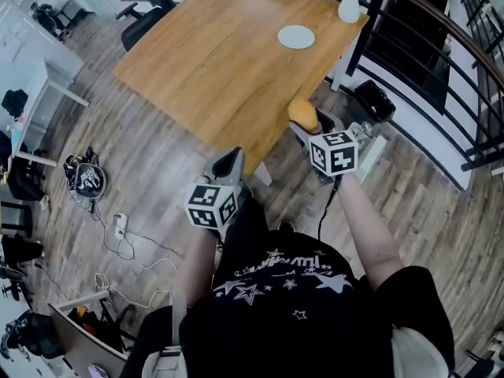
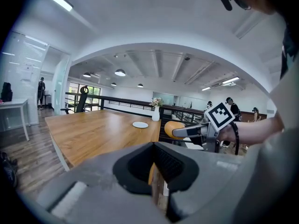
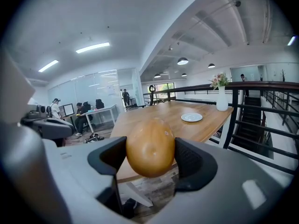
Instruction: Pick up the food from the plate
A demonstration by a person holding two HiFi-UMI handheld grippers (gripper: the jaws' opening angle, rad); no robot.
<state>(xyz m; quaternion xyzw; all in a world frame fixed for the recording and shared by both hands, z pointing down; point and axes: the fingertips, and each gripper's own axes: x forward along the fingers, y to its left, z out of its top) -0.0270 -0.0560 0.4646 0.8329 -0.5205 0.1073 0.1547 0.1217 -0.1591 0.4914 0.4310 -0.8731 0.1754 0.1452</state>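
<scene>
An oval, golden-brown piece of food [image 1: 302,113] sits between the pads of my right gripper [image 1: 309,126], held in the air just off the near corner of the wooden table [image 1: 220,61]. In the right gripper view the food [image 3: 150,147] fills the gap between both pads. The white plate [image 1: 296,36] lies bare near the table's far right edge and also shows as a small plate [image 3: 191,117] far ahead. My left gripper [image 1: 234,158] hangs over the floor before the table, jaws together with nothing in them. From its view the food [image 2: 174,128] shows at right.
A white vase with flowers [image 1: 350,6] stands at the table's far right corner. A black railing [image 1: 441,61] runs along the right. Office chairs [image 1: 146,18] stand beyond the table. Cables and a power strip [image 1: 120,225] lie on the floor at left.
</scene>
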